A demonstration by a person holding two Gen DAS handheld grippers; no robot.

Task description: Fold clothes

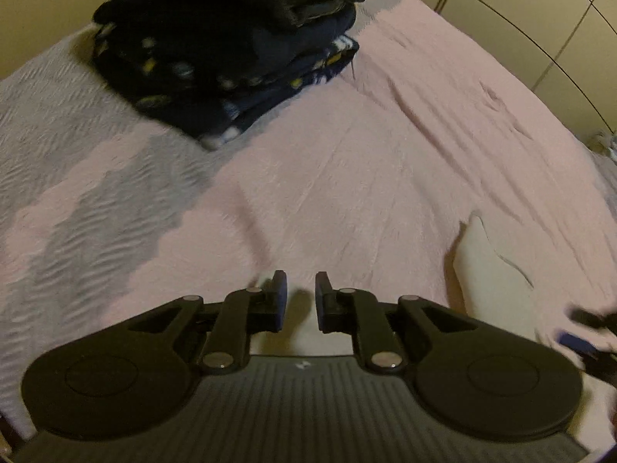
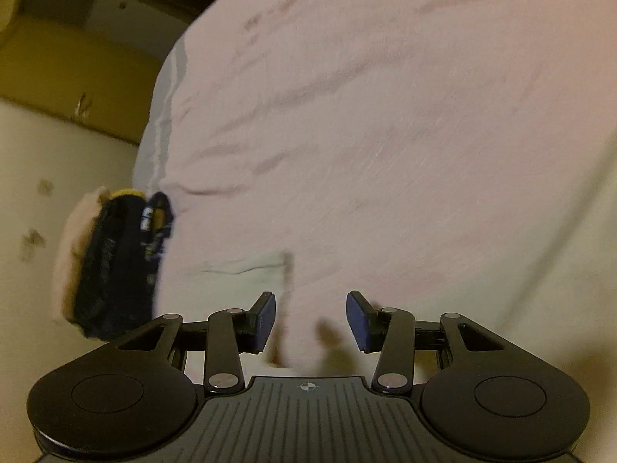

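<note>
Both tools are seen with jaws parted and nothing held: the left tool (image 1: 300, 297) over a white cloth (image 1: 497, 270) on the bed (image 1: 347, 162), the right tool (image 2: 311, 320) above the same pink, crinkled cover. Ahead and left of the left tool, folded dark clothes (image 1: 216, 50) are stacked. No writing can be read.
</note>
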